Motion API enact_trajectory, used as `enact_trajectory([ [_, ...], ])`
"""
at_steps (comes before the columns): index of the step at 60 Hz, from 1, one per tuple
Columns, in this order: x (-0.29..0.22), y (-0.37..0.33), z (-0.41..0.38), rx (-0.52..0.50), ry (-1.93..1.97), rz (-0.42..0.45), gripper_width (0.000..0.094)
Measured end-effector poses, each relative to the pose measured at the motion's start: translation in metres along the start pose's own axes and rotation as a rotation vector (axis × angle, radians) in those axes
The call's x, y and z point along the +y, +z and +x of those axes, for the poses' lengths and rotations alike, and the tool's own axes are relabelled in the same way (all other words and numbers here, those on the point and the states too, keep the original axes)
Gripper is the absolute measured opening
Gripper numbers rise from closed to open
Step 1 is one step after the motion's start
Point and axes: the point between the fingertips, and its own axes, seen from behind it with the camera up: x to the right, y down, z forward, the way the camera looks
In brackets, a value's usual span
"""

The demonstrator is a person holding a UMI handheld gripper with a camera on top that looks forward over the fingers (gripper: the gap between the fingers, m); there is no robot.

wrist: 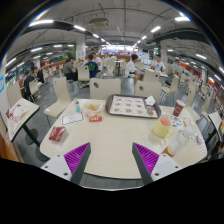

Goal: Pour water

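Hidden or unclear: small items right of the tray [132, 105] too tiny to name with certainty; one looks like a yellowish cup or jug [162, 128], another a clear plastic container [183, 139] nearer the table's right rim; water level in either impossible to judge.
Cut off: tool fingers seen only at their tips; table [110, 145] edge nearest the tool partly covered by them.
Background: rows of further tables and chairs, several people standing far behind the tray, ceiling lights above; details too small to read.
Tool [110, 158]: spread wide, purple pads [76, 155] facing each other, nothing held, nothing touched; only bare table surface between the fingers.
Tray: flat, rectangular, dark-rimmed, lying on the table well beyond the fingers, a little right of centre.
Left of tray: a yellow box-like item [93, 107], a small bottle [76, 106], and a red packet [57, 133] closer to the tool.
Right of tray: dark red cup [179, 106] standing upright; yellowish cup or jug nearer the right finger, apart from it.
Task's thing: pouring vessels grouped right of the tray, ahead of and beyond the right finger.
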Motion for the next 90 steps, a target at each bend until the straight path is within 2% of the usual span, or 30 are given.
enact_trajectory([
  [12, 0.02, -0.009, 0.054, 0.023, 0.015, 0.005, 0.0846],
  [36, 0.12, 0.003, 0.215, 0.135, 0.099, -0.014, 0.0842],
  [50, 0.089, 0.063, 0.275, 0.108, 0.121, 0.138, 0.0847],
  [61, 0.057, 0.113, 0.298, 0.121, 0.126, 0.218, 0.0834],
  [63, 0.056, 0.12, 0.299, 0.117, 0.126, 0.222, 0.0796],
  [69, 0.056, 0.134, 0.299, 0.104, 0.12, 0.232, 0.0568],
  [81, 0.057, 0.132, 0.296, 0.11, 0.079, 0.248, 0.0447],
  [82, 0.057, 0.131, 0.295, 0.11, 0.072, 0.245, 0.0412],
  [90, 0.054, 0.129, 0.284, 0.121, 0.035, 0.224, 0.0409],
])
